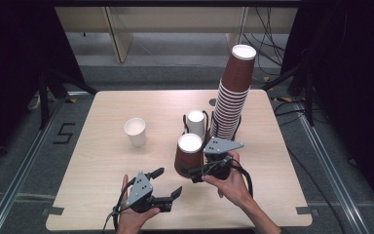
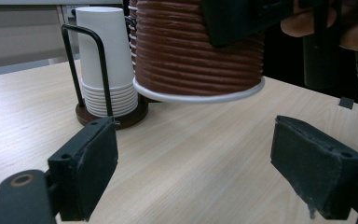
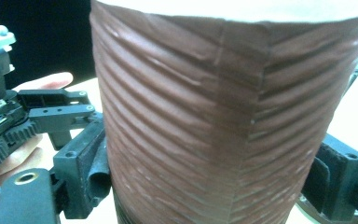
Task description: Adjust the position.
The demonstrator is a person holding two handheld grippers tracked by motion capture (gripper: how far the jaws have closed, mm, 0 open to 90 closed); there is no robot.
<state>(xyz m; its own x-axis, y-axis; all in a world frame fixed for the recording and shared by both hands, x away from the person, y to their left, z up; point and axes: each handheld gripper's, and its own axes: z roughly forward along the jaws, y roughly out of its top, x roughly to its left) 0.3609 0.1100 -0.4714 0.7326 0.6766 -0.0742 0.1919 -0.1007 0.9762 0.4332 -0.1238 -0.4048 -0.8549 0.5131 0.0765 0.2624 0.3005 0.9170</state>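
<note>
While the white paper cup (image 1: 136,131) stands alone, mouth up, on the left part of the light wooden table (image 1: 102,170), the left gripper (image 1: 167,182) is held near the table's front edge with its jaws spread apart and nothing between them. In the left gripper view its pads (image 2: 91,172) frame bare tabletop, with the brown ribbed cup (image 2: 198,51) raised just off the wood ahead. To the right, that upside-down brown ribbed cup (image 1: 189,155) sits in the right gripper (image 1: 193,174), whose jaws press on its sides; the right gripper view shows a pad (image 3: 91,172) against either flank of the cup wall. Just behind it, a short stack of inverted white cups (image 1: 196,123) rests in a black wire holder (image 1: 185,125). Right of that rises the tall, leaning stack of brown ribbed cups (image 1: 231,97), touching the same holder area.
</note>
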